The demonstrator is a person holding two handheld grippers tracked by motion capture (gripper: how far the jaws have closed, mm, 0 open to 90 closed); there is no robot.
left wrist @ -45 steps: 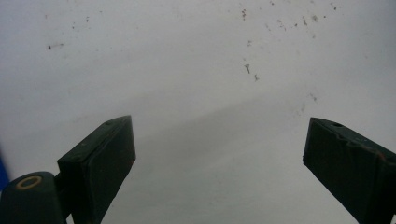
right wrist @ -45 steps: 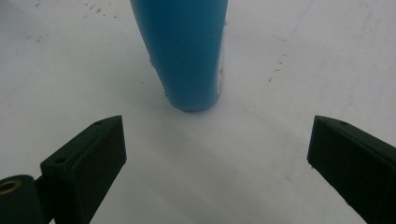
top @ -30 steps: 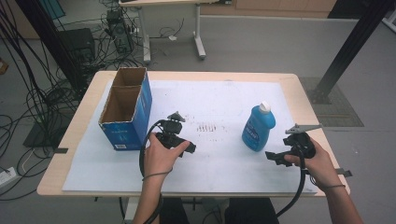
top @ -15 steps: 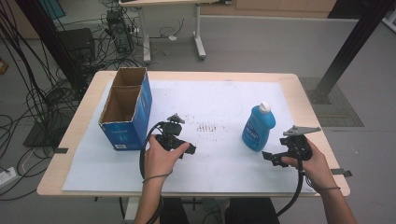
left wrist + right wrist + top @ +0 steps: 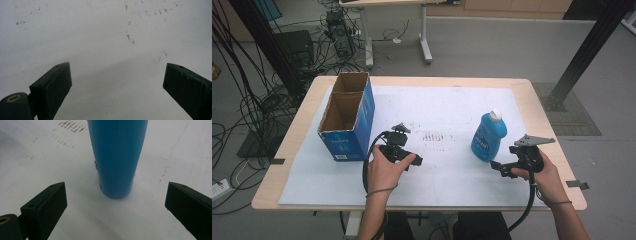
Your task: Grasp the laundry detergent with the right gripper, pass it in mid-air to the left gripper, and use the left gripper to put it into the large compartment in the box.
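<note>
White sheet (image 5: 452,115) on wood table (image 5: 532,100), grey floor (image 5: 492,45); both grippers (image 5: 404,155) (image 5: 499,169) apart.

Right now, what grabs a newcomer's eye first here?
The blue bottle stands upright at the right of the white mat, with the right gripper open and aimed at its base. At the mat's left edge sits an open blue box; the left gripper is open over bare mat.
</note>
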